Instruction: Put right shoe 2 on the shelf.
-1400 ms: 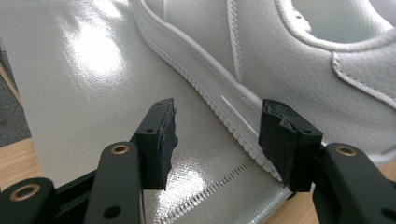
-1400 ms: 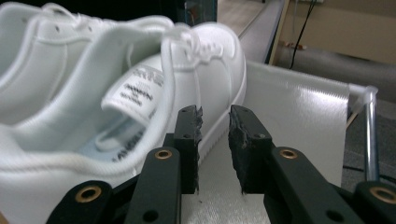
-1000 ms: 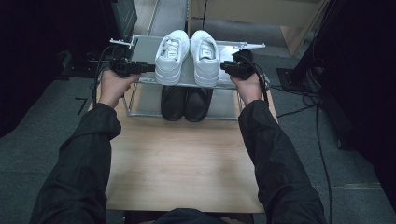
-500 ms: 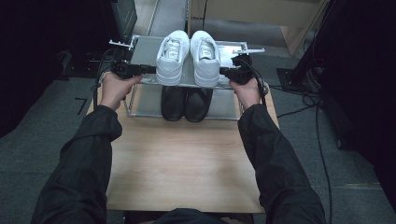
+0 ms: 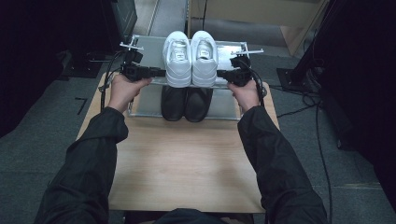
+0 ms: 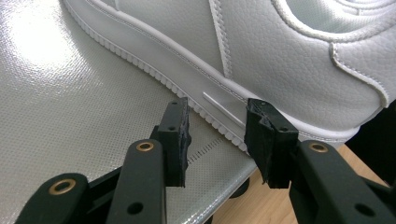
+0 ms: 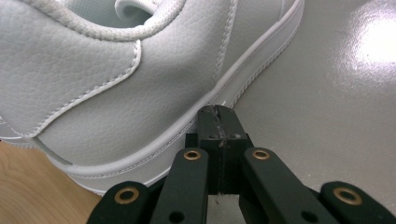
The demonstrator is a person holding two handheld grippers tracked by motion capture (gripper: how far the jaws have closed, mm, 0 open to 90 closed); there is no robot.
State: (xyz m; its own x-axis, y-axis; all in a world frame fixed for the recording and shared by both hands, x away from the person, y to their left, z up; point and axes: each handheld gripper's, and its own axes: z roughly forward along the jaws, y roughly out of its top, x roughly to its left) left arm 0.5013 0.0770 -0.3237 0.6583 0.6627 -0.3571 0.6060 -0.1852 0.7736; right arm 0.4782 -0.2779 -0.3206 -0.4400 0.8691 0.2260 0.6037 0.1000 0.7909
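- High view: a pair of white leather low-top sneakers [image 5: 190, 58] stands side by side, toes toward the person, on the top shelf of a small grey metal shoe rack [image 5: 147, 52] at the far edge of a light wooden table [image 5: 182, 163]. A pair of black shoes [image 5: 186, 102] sits on the shelf below. The left gripper [image 5: 159, 72] comes in level from the left against the outer side of the left sneaker; the right gripper [image 5: 222, 73] does the same at the right sneaker. Both hands in black sleeves hold them at shelf height.
- Left gripper view: the two black jaws stand apart, having just been closing and then easing a little wider. The white ribbed rubber sole edge [image 6: 224, 119] runs just beyond the fingertips [image 6: 173, 133]; nothing is pinched between them. The dotted grey shelf mat [image 6: 70, 102] lies beneath.
- Right gripper view: the jaws are pressed fully together with nothing between them, their joined tip at or touching the sole edge [image 7: 243, 77] of the right sneaker near its heel. The glossy shelf surface [image 7: 336, 107] spreads out to the right.
- Handling, as a judgement: the sneakers look light, with a stiff rubber sole and a softer upper that gives under pressure. The smooth leather could slip between pads, so the sole rim or the padded collar seems the surest hold. Pushing on both outer soles at once should slide the pair together over the mat.
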